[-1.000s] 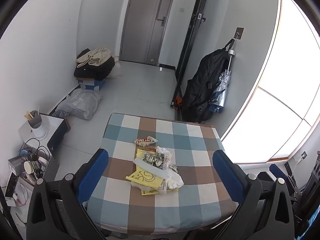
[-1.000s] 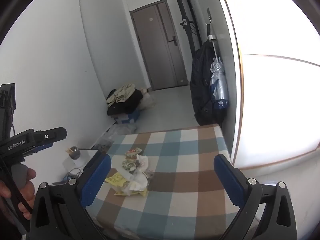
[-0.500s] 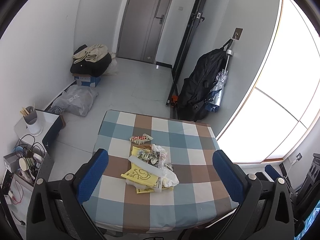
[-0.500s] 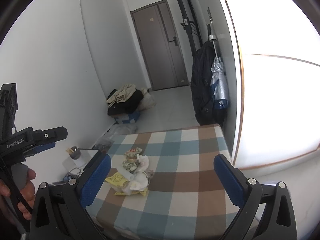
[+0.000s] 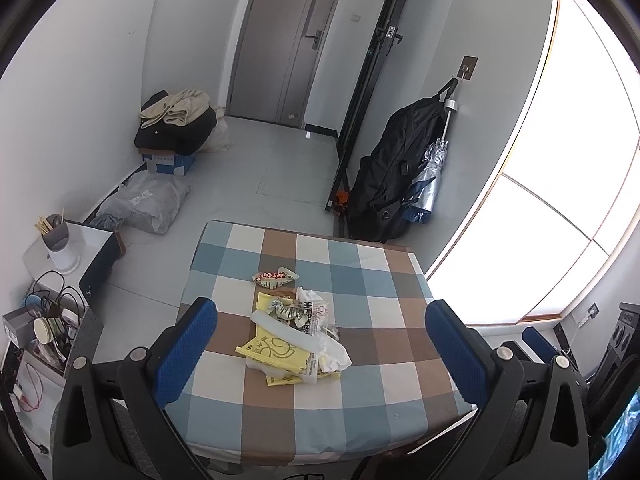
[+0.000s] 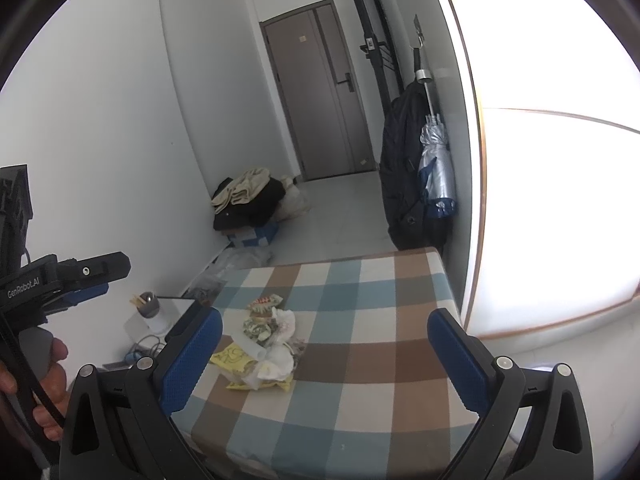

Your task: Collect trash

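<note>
Both tools are up high over the table (image 5: 360, 412) and nothing has been picked yet. Starting at the left: the left gripper (image 5: 320, 356) is spread wide, blue pads well apart, nothing between them. Compared with a second ago its view has pulled back and tipped a little: the whole checked tablecloth now shows, near edge included, and the door sits higher in the picture. So this tool has backed off slightly, and it is not closing in on anything.

Middle of the table, toward its left edge: the trash pile (image 5: 294, 332). Yellow printed paper (image 5: 272, 350) on the near side, crumpled white plastic and tissue over it, and a small red-and-white wrapper (image 5: 276, 276) lying just beyond the heap, apart from it, toward the far edge. None of it has shifted across the last second.

Over to the right: the right gripper (image 6: 320, 356) is likewise wide and empty, held above the near edge, and its view has barely moved. It catches the left tool out at the side with the person's hand (image 6: 44, 392) on the handle.

My read: the collecting has not begun. This looks like a framing pause, and either tool must still descend to the heap. No bin or bag for the trash shows in either view.
</note>
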`<state>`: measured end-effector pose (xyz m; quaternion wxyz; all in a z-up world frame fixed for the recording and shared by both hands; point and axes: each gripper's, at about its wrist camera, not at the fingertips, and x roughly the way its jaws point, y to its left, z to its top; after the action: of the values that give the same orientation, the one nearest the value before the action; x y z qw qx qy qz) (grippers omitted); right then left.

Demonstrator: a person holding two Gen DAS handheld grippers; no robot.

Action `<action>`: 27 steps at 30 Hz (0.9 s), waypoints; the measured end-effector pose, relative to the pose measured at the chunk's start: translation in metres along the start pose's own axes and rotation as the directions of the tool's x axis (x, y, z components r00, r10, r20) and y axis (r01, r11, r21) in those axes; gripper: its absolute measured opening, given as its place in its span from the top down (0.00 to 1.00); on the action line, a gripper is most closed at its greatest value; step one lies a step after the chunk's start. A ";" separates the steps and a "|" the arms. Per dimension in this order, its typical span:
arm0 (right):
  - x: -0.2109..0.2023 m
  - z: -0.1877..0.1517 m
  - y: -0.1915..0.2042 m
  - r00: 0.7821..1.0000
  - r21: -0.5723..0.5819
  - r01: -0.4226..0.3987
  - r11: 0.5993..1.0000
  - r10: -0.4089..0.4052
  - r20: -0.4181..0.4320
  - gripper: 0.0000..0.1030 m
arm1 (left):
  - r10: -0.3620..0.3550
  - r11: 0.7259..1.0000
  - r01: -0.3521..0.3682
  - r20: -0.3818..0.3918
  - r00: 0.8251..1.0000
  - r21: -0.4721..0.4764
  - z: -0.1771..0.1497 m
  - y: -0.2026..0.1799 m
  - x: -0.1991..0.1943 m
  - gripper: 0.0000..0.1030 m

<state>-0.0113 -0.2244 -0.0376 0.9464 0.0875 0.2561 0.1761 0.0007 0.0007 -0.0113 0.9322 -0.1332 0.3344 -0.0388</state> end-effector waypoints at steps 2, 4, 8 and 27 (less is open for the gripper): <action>0.000 0.000 -0.001 1.000 0.005 0.001 1.000 -0.001 -0.005 0.00 | -0.005 1.000 0.005 -0.002 1.000 -0.006 0.000 0.002 0.000 0.01; 0.000 -0.001 -0.001 1.000 0.007 0.004 1.000 -0.004 -0.006 0.00 | -0.004 1.000 0.004 -0.002 1.000 -0.005 0.001 0.002 0.001 0.01; 0.001 -0.001 -0.002 1.000 0.009 0.010 1.000 -0.010 -0.007 0.00 | -0.007 1.000 0.007 -0.007 1.000 -0.006 0.001 0.004 0.001 0.01; 0.014 0.003 0.001 1.000 -0.015 0.008 1.000 -0.009 -0.024 0.00 | -0.005 1.000 0.005 -0.024 1.000 -0.005 0.000 0.008 0.014 0.01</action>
<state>0.0009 -0.2186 -0.0407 0.9447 0.0773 0.2665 0.1749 0.0117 0.0065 -0.0221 0.9277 -0.1360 0.3452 -0.0420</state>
